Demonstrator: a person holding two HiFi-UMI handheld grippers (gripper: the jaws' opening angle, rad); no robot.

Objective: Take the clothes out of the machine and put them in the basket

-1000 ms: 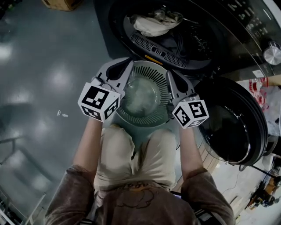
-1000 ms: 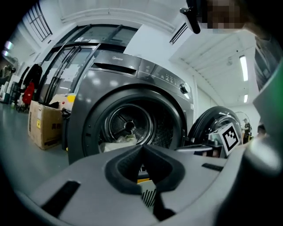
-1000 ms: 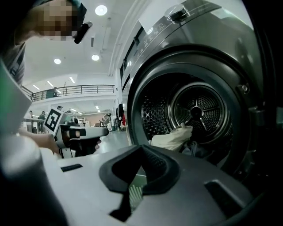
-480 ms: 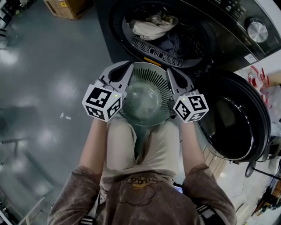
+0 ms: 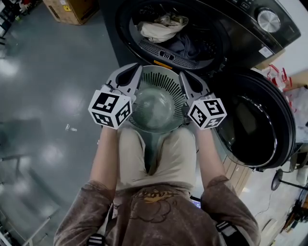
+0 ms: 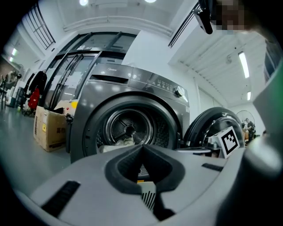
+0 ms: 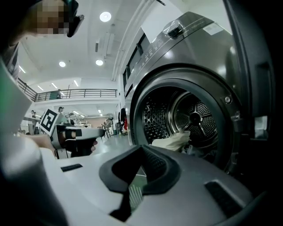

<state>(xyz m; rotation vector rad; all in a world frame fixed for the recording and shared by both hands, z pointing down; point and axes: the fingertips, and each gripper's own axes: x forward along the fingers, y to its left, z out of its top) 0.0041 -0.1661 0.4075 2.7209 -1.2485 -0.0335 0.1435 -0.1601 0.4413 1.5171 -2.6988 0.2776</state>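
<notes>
Both arms forward, grippers level.
Left gripper (image 5: 134,73) and right gripper (image 5: 185,77), mid-frame, each with jaws closed on the basket (image 5: 161,70) rim.

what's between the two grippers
The basket, in the head view: the left gripper and right gripper each clamp its rim on opposite sides.

No word or number can be read with certainty. The machine (image 6: 128,101) carries a small pale logo (image 6: 114,69) on its front panel, at twelve o'clock above the drum opening, but it is too small to spell out. In the head view a cardboard box (image 5: 72,8) at eleven o'clock bears a yellow sticker (image 5: 65,7) with dark print, illegible. A white label (image 5: 263,52) at two o'clock on the machine's top, and red print on white packaging (image 5: 278,73) just beside it, are likewise unreadable. The left marker cube (image 5: 109,109) and the right marker cube (image 5: 207,113) show black-and-white square codes — no letters.
</notes>
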